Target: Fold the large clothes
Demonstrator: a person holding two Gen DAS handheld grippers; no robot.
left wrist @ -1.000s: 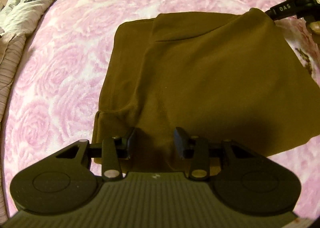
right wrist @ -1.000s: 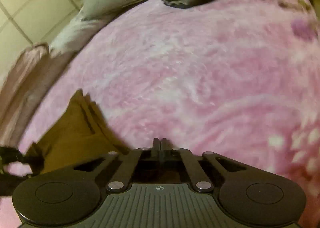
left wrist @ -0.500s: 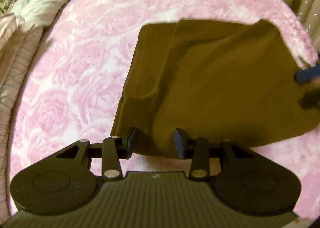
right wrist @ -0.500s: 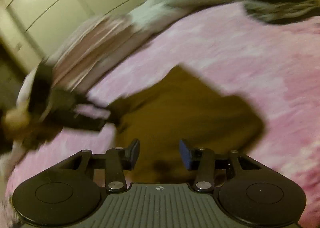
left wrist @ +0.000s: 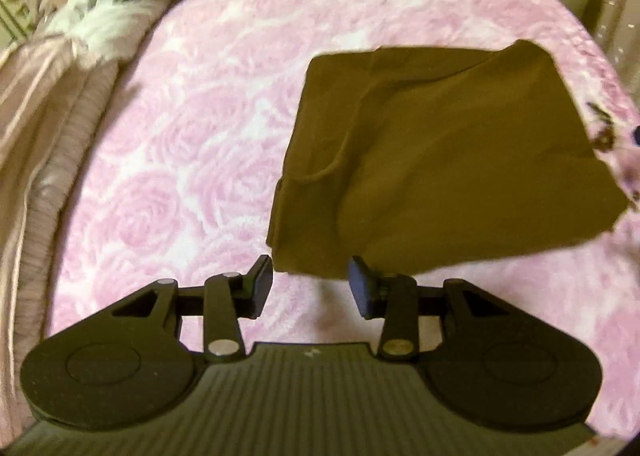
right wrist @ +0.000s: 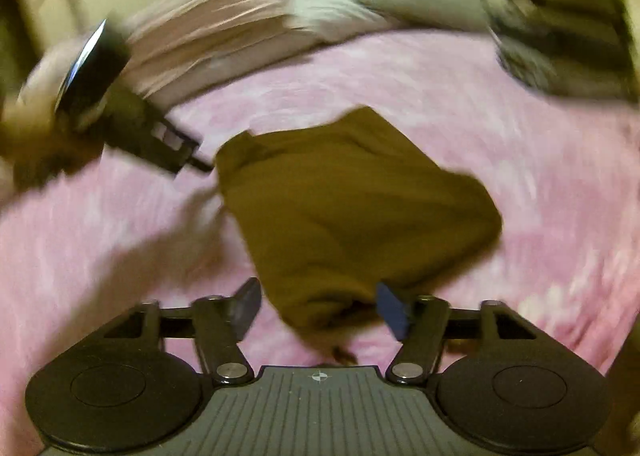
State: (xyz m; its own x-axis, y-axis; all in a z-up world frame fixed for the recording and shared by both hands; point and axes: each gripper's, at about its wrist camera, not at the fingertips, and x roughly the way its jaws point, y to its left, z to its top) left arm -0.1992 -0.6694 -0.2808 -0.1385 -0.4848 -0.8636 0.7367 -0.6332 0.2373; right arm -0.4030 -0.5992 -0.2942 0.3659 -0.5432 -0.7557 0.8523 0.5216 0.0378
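On the left, the left tool [left wrist: 310,284] hangs over the bed [left wrist: 168,160], its jaws part open with only pink cover showing between them. The garment [left wrist: 440,160], a brown folded piece, lies flat on the bed just ahead of this tool and off to its right; its near left corner sits just past the left finger, not between the pads. So this tool is released and grips nothing.

From this view the garment's longer run goes from the near left corner away toward the far right, with one flap layered over the left part.

Further right, the right tool [right wrist: 318,308] looks down on the garment [right wrist: 352,208] from its other side. Its jaws are opening, and the nearest bunched corner of the cloth sits in the gap between them, but the pads do not seem to press on it; blur makes this hard to settle. The left tool [right wrist: 192,160] shows at the far left edge of the cloth in this view, close beside it.

By my reading the right tool is nearer the cloth, right over a corner, so a further fold would start more easily from that side.

No brand, label or readable writing shows on the garment or the bed; a small panel on the left tool's side is too blurred to read.
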